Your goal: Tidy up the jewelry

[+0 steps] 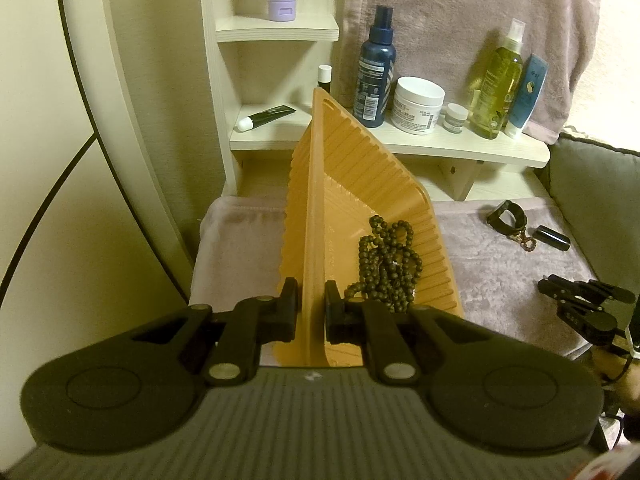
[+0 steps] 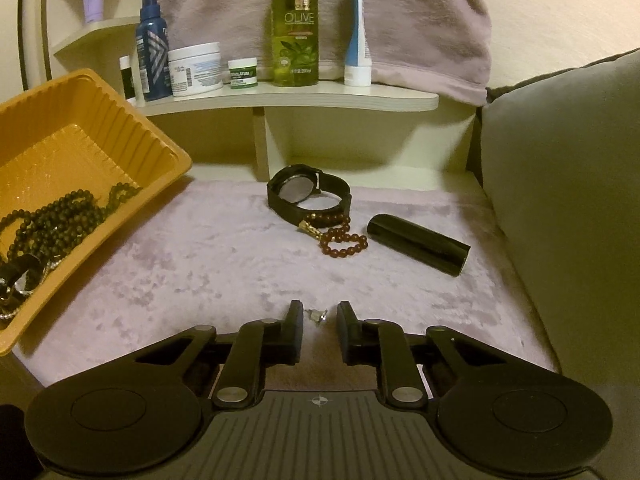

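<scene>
My left gripper (image 1: 311, 308) is shut on the rim of an orange ribbed plastic tray (image 1: 340, 184) and holds it tilted above the pink cloth. A dark beaded necklace (image 1: 386, 264) lies in the tray; it also shows in the right wrist view (image 2: 60, 216), with silver pieces in the tray's low corner. My right gripper (image 2: 318, 316) is open just above the cloth, its fingers either side of a small silver earring (image 2: 316, 315). Farther back lie a black watch (image 2: 310, 192), a red-brown bead bracelet (image 2: 340, 236) and a black cylinder (image 2: 420, 244).
A white shelf (image 2: 304, 100) behind holds several bottles, jars and tubes. A pink towel (image 2: 420, 20) hangs on the wall. A grey cushion (image 2: 560, 168) borders the cloth on the right. A round mirror frame (image 1: 104, 120) stands at the left.
</scene>
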### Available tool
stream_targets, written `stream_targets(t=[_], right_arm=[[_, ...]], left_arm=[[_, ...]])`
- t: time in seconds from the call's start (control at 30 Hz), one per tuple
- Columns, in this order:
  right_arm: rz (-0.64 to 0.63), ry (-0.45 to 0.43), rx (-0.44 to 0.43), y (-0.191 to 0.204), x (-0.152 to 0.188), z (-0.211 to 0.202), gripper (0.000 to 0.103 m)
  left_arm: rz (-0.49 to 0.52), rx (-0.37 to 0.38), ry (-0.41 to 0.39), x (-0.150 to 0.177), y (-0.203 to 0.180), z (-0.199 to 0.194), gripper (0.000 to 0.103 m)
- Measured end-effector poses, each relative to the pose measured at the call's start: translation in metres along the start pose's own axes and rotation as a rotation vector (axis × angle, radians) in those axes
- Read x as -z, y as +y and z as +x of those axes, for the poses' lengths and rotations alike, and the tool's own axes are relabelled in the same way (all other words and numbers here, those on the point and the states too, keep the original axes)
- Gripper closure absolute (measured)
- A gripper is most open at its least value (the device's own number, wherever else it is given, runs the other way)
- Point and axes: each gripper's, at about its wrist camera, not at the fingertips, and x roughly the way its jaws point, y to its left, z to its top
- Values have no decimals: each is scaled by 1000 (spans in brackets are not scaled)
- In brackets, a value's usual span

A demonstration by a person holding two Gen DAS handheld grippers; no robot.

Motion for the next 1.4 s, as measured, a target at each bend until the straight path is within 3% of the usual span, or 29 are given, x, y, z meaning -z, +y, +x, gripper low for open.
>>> stream_targets(t=[0.07, 0.83, 1.0, 1.4], right_arm=[[-2, 4, -3, 1, -1, 0, 94], [6, -41, -50, 20, -27, -16, 95], [6, -71, -129, 43, -45, -22, 95], [-79, -103, -389, 141, -77, -18, 95]], left_arm=[[1, -1, 0, 0, 0, 0, 92], [3, -2, 0, 0, 0, 0, 92], [2, -3, 0, 1, -1, 0, 92], [2, -2, 0, 1, -2, -1, 92]])
